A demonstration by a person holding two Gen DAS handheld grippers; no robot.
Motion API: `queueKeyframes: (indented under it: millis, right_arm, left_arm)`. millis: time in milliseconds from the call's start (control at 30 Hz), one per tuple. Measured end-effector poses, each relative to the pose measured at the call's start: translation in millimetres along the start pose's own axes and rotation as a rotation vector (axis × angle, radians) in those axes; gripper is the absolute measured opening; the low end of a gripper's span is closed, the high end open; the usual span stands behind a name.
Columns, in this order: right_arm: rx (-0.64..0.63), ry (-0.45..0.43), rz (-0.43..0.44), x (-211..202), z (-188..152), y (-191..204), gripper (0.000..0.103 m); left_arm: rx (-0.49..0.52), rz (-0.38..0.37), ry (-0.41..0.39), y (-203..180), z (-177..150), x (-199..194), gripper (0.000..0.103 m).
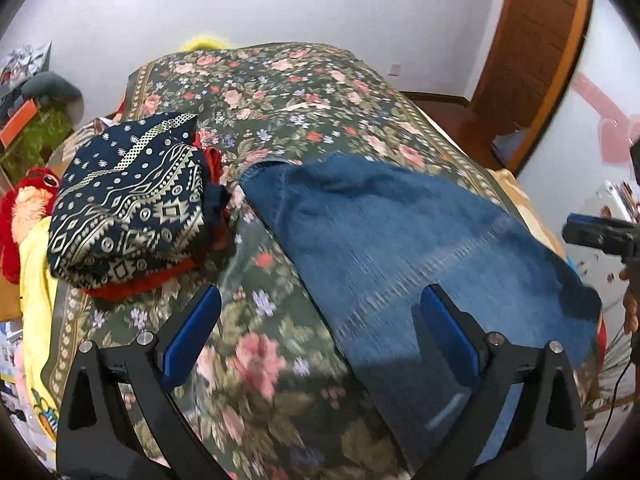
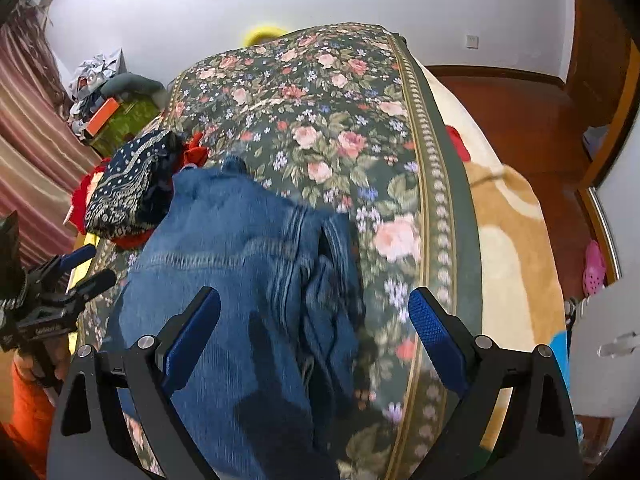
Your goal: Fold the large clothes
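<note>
Blue jeans (image 1: 400, 220) lie spread on the floral bedspread (image 1: 280, 92), with the fabric bunched into folds along their right side (image 2: 328, 280). My left gripper (image 1: 320, 294) hovers open over the jeans' left edge; one pad is above the denim, the other above the bedspread, and nothing sits between them. My right gripper (image 2: 314, 294) stands open above the jeans' bunched right side and grips no cloth. The left gripper (image 2: 94, 268) also shows at the left edge of the right wrist view. A folded navy patterned garment (image 1: 128, 200) rests on red cloth to the left.
A red plush toy (image 1: 28, 208) and yellow cloth (image 1: 36, 300) lie at the bed's left side. A beige blanket (image 2: 508, 240) hangs off the right side above a wooden floor. A striped curtain (image 2: 28, 140) and a green box (image 2: 124, 120) are at the left. A wooden door frame (image 1: 532, 60) is far right.
</note>
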State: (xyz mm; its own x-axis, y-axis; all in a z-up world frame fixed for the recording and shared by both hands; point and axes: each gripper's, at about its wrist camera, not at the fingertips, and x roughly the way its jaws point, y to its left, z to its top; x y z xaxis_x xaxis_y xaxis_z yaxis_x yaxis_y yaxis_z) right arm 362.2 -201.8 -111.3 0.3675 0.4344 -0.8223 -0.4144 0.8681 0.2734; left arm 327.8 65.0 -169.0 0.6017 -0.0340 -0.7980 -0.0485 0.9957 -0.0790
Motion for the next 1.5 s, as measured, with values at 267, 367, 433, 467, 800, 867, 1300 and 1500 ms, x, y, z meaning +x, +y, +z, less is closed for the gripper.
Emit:
queueKeyframes:
  millis: [267,367,433,467,800,867,1300,1500]
  right_arm:
    - [-0.004,0.115,0.010,46,18,-9,0.094]
    - [0.004,0.156,0.039,60,26,-14,0.094]
    - [0.014,0.163,0.054,65,33,-16,0.094]
    - [0.014,0.160,0.051,66,37,-16,0.094]
    - [0.029,0.154,0.087,70,57,-15,0.094]
    - [0.019,0.149,0.110,64,54,-11,0.094]
    - [-0.100,0.312,0.179,65,8,2,0.094]
    - [0.040,0.410,0.283,82,-8,-25,0.094]
  left_arm:
    - [-0.109,-0.059,0.104,29,37,64,0.101]
    - [-0.145,-0.074,0.162,32,47,94,0.101]
    - [-0.135,-0.040,0.182,31,55,112,0.101]
    - [-0.130,-0.022,0.183,31,58,119,0.101]
    - [-0.063,0.059,0.097,27,82,113,0.101]
    - [-0.005,0.067,0.052,20,80,95,0.101]
    - [-0.040,-0.185,0.135,2,26,43,0.101]
    - [-0.186,-0.284,0.202,13,-1,57,0.101]
